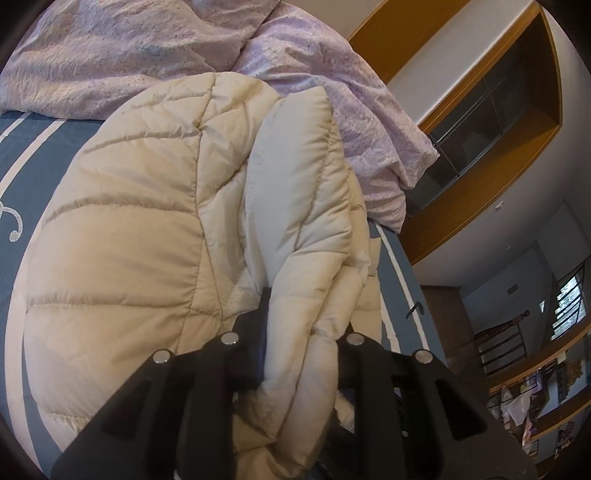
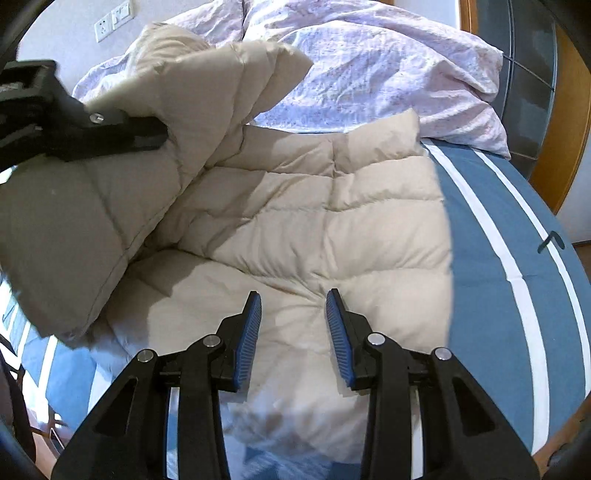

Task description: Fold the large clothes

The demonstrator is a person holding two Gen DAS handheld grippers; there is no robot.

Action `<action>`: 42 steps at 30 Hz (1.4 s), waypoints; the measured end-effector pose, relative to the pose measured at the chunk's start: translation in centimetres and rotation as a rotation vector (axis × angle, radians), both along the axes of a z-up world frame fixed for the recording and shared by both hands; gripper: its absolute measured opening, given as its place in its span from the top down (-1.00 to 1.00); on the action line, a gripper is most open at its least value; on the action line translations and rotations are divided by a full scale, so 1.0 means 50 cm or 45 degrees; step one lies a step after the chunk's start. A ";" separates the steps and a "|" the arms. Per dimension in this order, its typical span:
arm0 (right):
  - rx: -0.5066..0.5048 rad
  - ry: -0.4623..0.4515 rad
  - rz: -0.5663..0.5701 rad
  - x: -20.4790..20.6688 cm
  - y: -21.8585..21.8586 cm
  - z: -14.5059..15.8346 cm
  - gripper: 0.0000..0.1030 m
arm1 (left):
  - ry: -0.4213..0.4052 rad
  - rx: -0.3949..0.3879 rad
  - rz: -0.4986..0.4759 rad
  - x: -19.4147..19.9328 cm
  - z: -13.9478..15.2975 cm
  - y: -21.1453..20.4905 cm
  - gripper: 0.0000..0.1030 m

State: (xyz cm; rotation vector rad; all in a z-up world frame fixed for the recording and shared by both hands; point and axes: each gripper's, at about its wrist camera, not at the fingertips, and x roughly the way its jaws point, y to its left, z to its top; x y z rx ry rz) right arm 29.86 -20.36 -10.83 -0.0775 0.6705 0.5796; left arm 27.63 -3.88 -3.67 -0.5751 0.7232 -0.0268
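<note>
**Cream puffer jacket half lifted on the bed**

Quilted and cream, the jacket (image 2: 295, 221) lies across our blue striped bedsheet (image 2: 487, 229), with the lilac duvet (image 2: 369, 62) bunched at twelve o'clock. Our left gripper (image 2: 162, 133), at ten o'clock in the right wrist view, clamps a raised flap of the jacket. Our right gripper (image 2: 293, 332) hangs above the jacket, jaws apart, holding nothing

Bed: blue cover (image 2: 480, 236) with white stripes.
Bedding: rumpled lilac duvet (image 2: 369, 55) at 12 o'clock.
Wall: white, sockets (image 2: 112, 20) at 11 o'clock.
Furniture: wood-framed dark cabinet (image 1: 491, 122) at 2 o'clock.
Window: daylight (image 1: 569, 306) at 4 o'clock.
</note>
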 end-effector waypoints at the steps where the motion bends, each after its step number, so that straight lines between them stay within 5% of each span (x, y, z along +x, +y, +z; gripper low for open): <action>1: 0.000 -0.002 0.000 0.006 -0.006 -0.003 0.27 | 0.003 0.003 -0.001 0.002 -0.001 -0.003 0.59; 22: 0.083 0.079 -0.020 0.029 -0.050 -0.049 0.29 | 0.056 0.036 -0.162 0.033 -0.022 -0.109 0.58; 29: 0.118 0.101 -0.022 0.026 -0.057 -0.050 0.29 | 0.070 0.097 -0.179 0.033 -0.021 -0.131 0.30; 36: 0.150 0.124 -0.023 0.027 -0.061 -0.052 0.29 | 0.023 0.187 -0.211 0.009 0.012 -0.150 -0.29; 42: 0.164 0.144 -0.031 0.026 -0.062 -0.052 0.29 | -0.053 0.317 -0.183 -0.024 0.068 -0.142 -0.40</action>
